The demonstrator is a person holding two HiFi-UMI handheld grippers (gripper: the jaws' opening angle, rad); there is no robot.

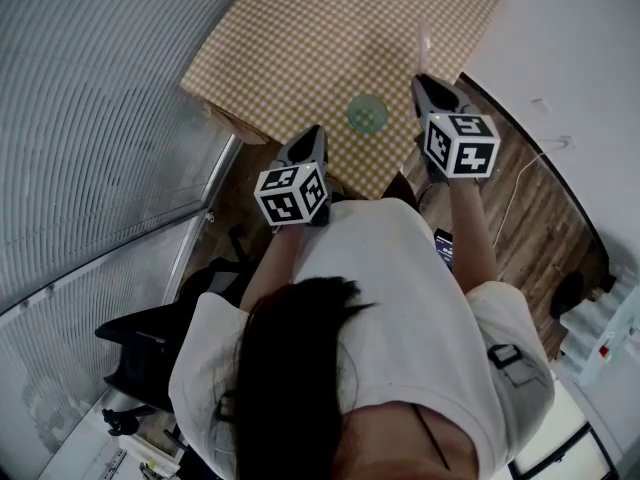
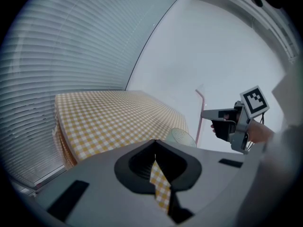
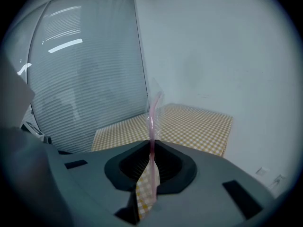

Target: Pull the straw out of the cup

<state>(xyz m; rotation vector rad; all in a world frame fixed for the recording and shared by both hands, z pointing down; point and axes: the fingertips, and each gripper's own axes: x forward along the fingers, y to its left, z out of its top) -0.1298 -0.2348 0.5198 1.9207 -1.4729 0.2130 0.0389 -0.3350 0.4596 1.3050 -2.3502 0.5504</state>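
A pale green cup (image 1: 367, 113) stands near the front edge of the table with the yellow checked cloth (image 1: 300, 38). My right gripper (image 1: 425, 80) hovers to the right of the cup, shut on a thin pink straw (image 1: 423, 43). In the right gripper view the straw (image 3: 152, 122) runs up from between the jaws of that gripper (image 3: 151, 148). In the left gripper view the straw (image 2: 198, 119) hangs beside the cup (image 2: 182, 137), apart from it, its lower end hidden. My left gripper (image 1: 312, 136) is held left of the cup, jaws shut (image 2: 155, 150) with nothing between them.
Window blinds (image 1: 90, 98) run along the left side, close to the table. A white wall (image 2: 213, 51) stands behind the table. Wooden floor (image 1: 540, 208) lies to the right and a black chair (image 1: 150, 348) is at the lower left.
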